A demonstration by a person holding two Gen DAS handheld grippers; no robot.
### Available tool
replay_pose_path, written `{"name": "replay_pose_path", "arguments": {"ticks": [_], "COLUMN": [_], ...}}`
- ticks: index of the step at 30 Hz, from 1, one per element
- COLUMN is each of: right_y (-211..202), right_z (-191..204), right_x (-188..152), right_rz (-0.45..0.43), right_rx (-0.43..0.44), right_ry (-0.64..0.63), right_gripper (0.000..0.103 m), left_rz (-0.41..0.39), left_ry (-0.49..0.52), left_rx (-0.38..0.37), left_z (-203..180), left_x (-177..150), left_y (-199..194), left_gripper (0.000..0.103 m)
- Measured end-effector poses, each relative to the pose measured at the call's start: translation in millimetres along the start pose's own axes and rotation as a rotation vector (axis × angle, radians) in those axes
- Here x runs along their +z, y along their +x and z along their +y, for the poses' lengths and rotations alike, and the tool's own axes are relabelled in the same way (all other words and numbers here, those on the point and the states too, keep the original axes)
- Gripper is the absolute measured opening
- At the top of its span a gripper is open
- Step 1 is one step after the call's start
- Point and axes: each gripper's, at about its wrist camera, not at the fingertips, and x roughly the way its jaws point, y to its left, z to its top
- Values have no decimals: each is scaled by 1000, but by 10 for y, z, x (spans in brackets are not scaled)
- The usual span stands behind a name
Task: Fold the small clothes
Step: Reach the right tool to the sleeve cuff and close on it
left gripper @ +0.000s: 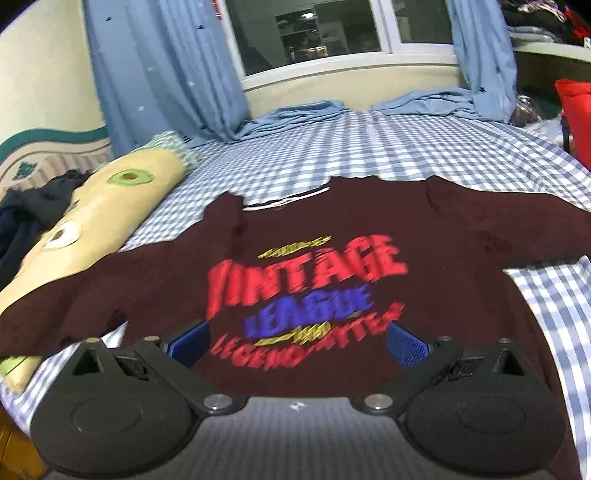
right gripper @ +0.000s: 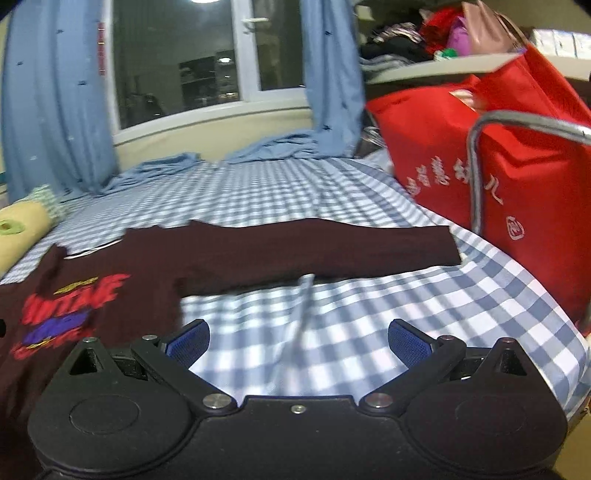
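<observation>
A dark maroon long-sleeved shirt (left gripper: 332, 229) with a red, blue and yellow print lies front up on the blue-and-white checked bedsheet (left gripper: 332, 147). My left gripper (left gripper: 297, 345) hovers open over the shirt's lower front, nothing between its blue pads. In the right wrist view the shirt (right gripper: 122, 266) lies at the left, with one sleeve (right gripper: 332, 247) stretched out flat to the right. My right gripper (right gripper: 297, 343) is open above bare sheet (right gripper: 295, 192), just in front of that sleeve.
A beige pillow (left gripper: 99, 218) with avocado prints lies at the left beside dark clothes (left gripper: 26, 218). A red bag (right gripper: 498, 166) with a metal handle (right gripper: 476, 155) stands at the bed's right edge. Blue curtains (left gripper: 159, 70) pool on the far side under the window (left gripper: 306, 33).
</observation>
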Motion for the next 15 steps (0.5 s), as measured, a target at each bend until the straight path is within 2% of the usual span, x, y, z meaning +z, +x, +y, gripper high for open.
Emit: {"name": "replay_pose_path", "arguments": {"ticks": [3,8,11,15], "right_y": [277,689,944,1227], "right_z": [-163,-557,-843,-1149], "right_x": [52,65,64,112], "right_rz": [11,-69,-86,-53], "right_rx": [-35,-70,-77,-45], "right_ry": [32,133,225,328], "right_gripper": [103,103,103,103], "left_rz": [-7,-34,-25,-8], "left_ry": [17,30,40,77], "left_rx": [-15,-38,-53,-61], "left_z": [-242,-499,-614,-721], "left_x": [96,130,49,-130], "left_y": [293,639,811,951], "left_gripper": [102,102,102,102]}}
